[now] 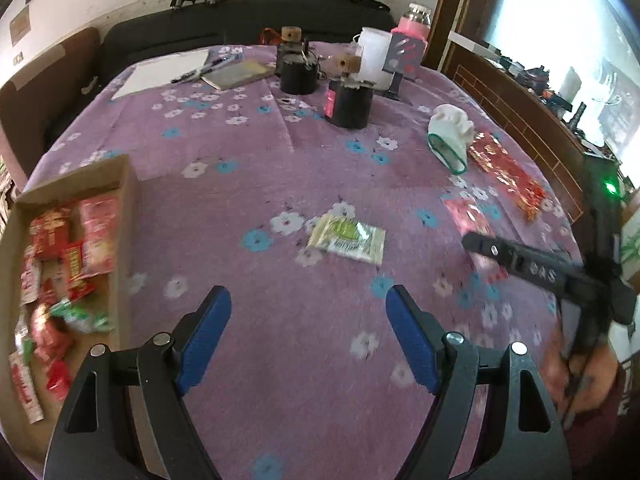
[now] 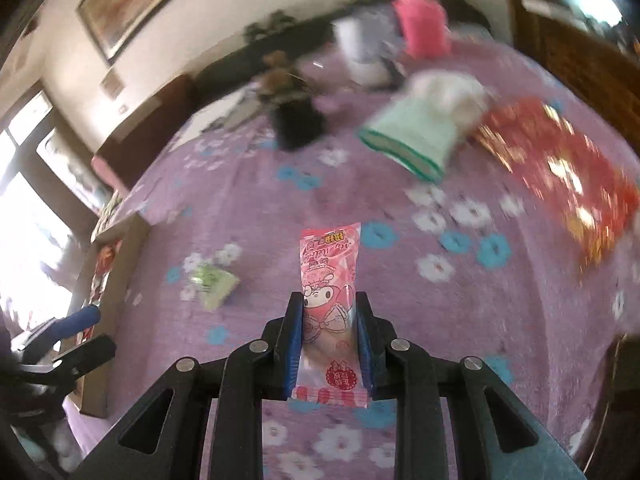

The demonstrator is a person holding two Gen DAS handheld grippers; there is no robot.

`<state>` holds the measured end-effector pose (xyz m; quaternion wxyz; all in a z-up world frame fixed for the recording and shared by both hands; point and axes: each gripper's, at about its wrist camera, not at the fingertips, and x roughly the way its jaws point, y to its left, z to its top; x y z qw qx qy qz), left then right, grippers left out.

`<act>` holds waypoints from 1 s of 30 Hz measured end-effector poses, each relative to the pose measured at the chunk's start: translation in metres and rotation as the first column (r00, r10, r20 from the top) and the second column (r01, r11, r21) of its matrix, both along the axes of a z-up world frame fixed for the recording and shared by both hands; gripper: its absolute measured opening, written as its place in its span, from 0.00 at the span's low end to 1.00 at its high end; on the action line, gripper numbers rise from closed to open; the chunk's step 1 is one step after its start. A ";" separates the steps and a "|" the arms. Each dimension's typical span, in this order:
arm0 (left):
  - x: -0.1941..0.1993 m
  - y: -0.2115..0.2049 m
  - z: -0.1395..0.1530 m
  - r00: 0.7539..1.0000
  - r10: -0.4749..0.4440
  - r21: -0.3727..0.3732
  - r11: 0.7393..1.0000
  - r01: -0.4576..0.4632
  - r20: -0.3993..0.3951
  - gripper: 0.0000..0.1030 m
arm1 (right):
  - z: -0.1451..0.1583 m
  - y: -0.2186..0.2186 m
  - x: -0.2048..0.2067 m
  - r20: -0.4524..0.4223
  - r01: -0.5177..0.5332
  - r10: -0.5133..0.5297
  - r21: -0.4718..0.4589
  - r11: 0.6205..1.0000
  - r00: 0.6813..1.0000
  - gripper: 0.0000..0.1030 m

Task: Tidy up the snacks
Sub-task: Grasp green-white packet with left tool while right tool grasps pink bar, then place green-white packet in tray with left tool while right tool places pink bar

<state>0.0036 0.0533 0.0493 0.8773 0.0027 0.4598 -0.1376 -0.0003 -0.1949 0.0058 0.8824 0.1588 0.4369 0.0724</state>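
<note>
- A purple flowered cloth (image 1: 248,160) covers the table, with a dark sofa along the upper edge of the left wrist frame
- My left gripper (image 1: 308,312) is spread wide with nothing between its blue pads, low in the frame's middle
- My right gripper (image 2: 329,320) is clamped on a pink snack packet (image 2: 330,264), which sticks up past the fingertips at centre frame
- A green snack packet (image 1: 347,237) lies flat on the cloth, mid-frame
- The cardboard box (image 1: 126,216) at left edge holds red and green packets
- A red foil bag (image 1: 506,170) lies at right, beside a white glove (image 1: 450,136)
</note>
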 end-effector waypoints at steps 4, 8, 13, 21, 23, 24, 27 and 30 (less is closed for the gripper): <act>0.022 -0.031 -0.014 0.999 0.007 0.038 0.999 -0.008 0.032 0.77 | -0.002 -0.004 0.002 -0.003 -0.003 0.003 0.050 0.999 1.000 0.25; 0.039 -0.054 -0.028 0.998 -0.026 0.130 0.991 0.019 0.053 0.77 | -0.003 0.005 0.003 -0.010 -0.029 0.030 0.059 0.998 1.000 0.25; 0.035 -0.061 -0.038 0.997 -0.066 0.148 0.987 0.059 0.044 0.44 | -0.001 0.010 0.003 0.013 -0.023 0.023 0.033 0.999 1.000 0.25; 0.007 -0.031 -0.012 0.998 -0.048 0.030 0.998 0.047 0.037 0.26 | 0.007 0.018 -0.006 0.106 -0.030 0.031 -0.014 0.999 0.994 0.24; -0.008 -0.012 0.003 0.998 -0.027 -0.026 0.999 0.028 0.058 0.26 | 0.010 0.023 -0.010 0.134 -0.039 0.043 -0.036 0.999 0.990 0.24; -0.016 0.001 0.012 0.998 -0.012 -0.057 0.998 0.015 0.067 0.27 | 0.011 0.027 -0.011 0.141 -0.047 0.053 -0.045 0.998 0.989 0.24; -0.041 0.045 0.030 0.994 0.054 -0.121 0.992 -0.042 0.093 0.27 | 0.009 0.039 -0.013 0.147 -0.080 0.088 -0.057 0.995 0.985 0.24; -0.063 0.096 0.040 0.982 0.154 -0.145 0.980 -0.138 0.107 0.27 | 0.010 0.058 -0.013 0.129 -0.125 0.132 -0.061 0.990 0.983 0.24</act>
